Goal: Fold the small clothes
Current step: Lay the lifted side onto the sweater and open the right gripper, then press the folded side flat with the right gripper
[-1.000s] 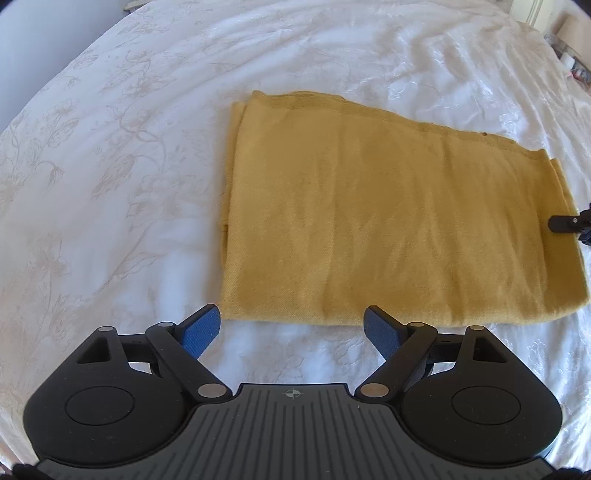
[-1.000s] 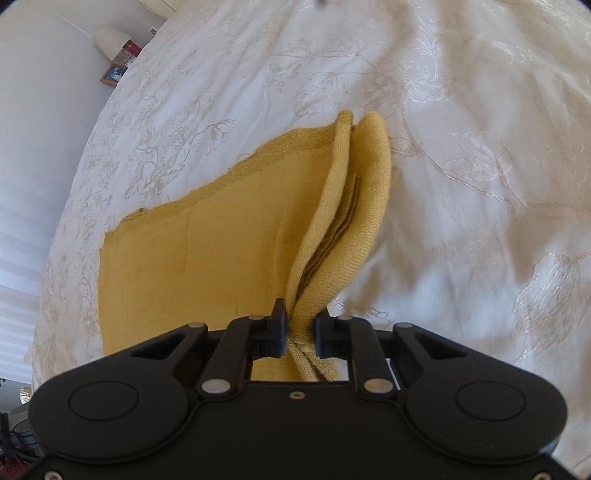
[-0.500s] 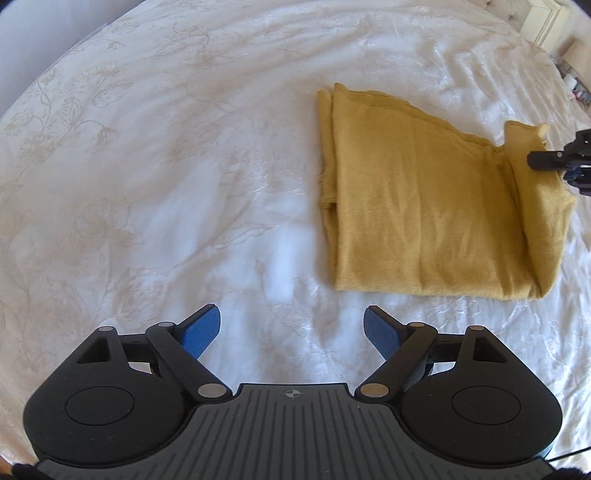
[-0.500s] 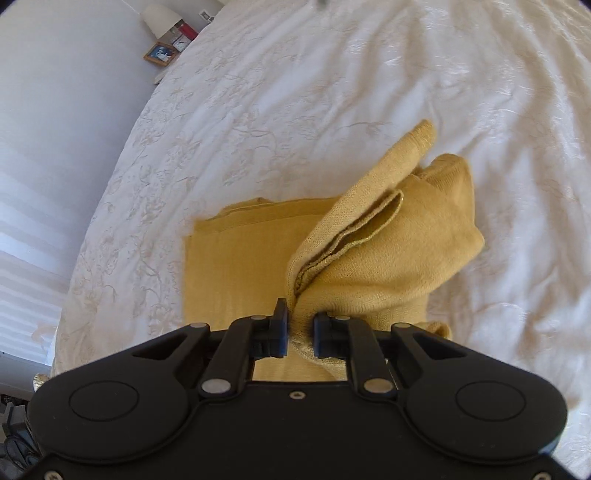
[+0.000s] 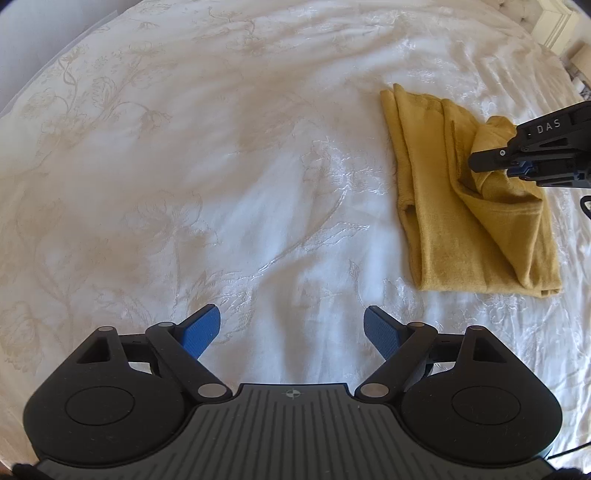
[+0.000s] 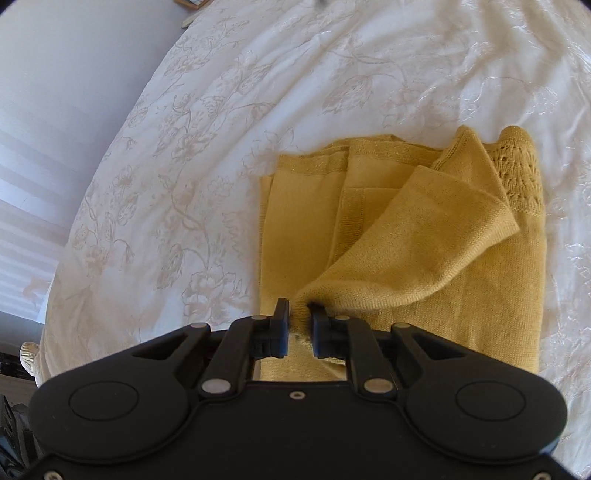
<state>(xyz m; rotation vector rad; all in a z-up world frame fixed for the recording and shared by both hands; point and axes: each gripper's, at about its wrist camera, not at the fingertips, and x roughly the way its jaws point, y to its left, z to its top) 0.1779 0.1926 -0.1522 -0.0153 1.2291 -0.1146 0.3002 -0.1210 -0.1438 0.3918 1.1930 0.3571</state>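
Note:
A mustard-yellow knit garment [image 5: 461,221] lies on the white bedspread [image 5: 221,166], folded into a narrow strip. My right gripper [image 6: 300,315] is shut on a bunched edge of the yellow garment [image 6: 406,258], holding that flap up and over the flat part. In the left wrist view the right gripper [image 5: 515,166] shows at the right edge, above the cloth. My left gripper [image 5: 291,328] hangs open over bare bedspread, well left of the garment, with nothing between its blue pads [image 5: 201,328].
The embroidered bedspread [image 6: 184,166] has soft wrinkles. A pale wall [image 6: 74,74] borders the bed on one side. Furniture [image 5: 554,26] stands beyond the far corner.
My right gripper has carried the garment's edge across the flat part, so the cloth now looks much narrower. My left gripper has drifted away from the garment, which slid toward the right of its view.

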